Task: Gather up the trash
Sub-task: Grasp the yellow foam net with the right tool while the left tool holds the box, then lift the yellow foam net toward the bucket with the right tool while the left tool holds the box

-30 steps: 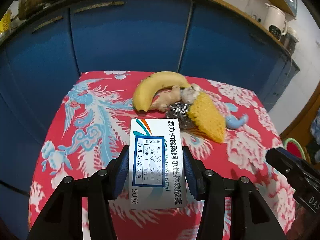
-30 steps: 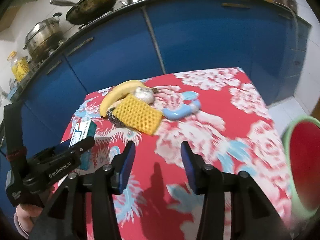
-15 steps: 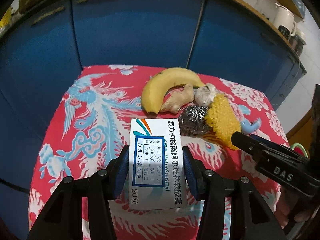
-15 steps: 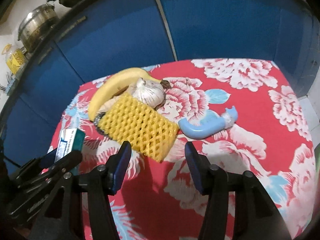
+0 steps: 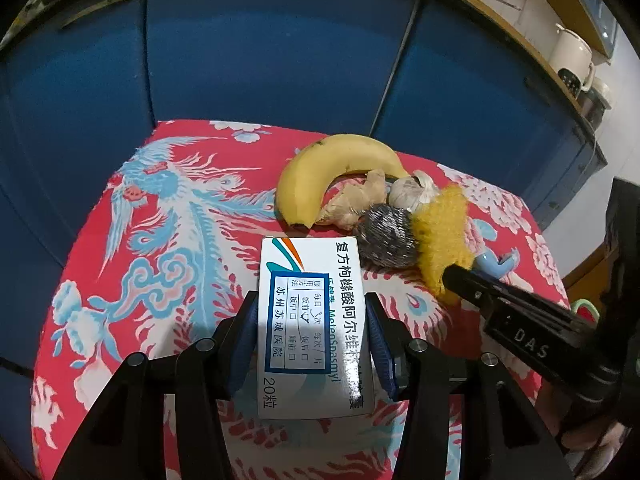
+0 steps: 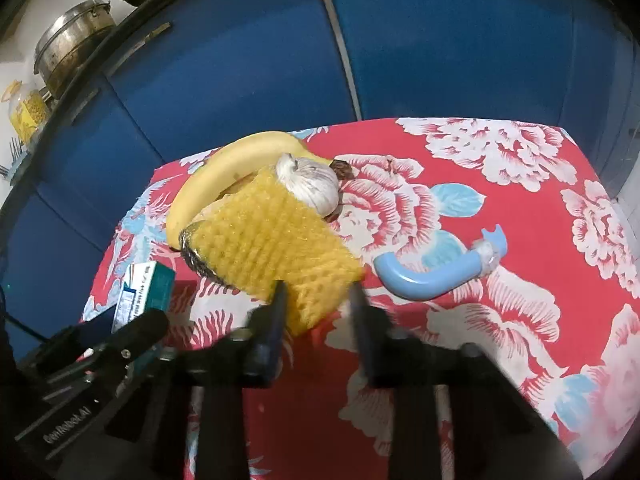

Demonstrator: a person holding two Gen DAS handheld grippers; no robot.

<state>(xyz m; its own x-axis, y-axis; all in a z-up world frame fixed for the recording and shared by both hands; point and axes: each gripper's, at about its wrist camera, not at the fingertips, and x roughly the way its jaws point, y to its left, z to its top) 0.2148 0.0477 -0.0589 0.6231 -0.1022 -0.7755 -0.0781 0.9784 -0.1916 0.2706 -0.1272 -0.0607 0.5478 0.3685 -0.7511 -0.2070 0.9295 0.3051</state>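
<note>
- Left wrist view: left gripper (image 5: 311, 340) clamped on white medicine box (image 5: 314, 328), lower centre of frame, above red floral tablecloth (image 5: 160, 240). Banana (image 5: 320, 176), ginger (image 5: 356, 200), steel scrubber (image 5: 386, 236) just above the box.
- Right wrist view: right gripper (image 6: 318, 308) blurred, fingers apart around near corner of yellow foam net (image 6: 276, 248), frame centre; grip unclear. Garlic (image 6: 308, 184) at net's far end; blue hook (image 6: 436, 272) to the right.
</note>
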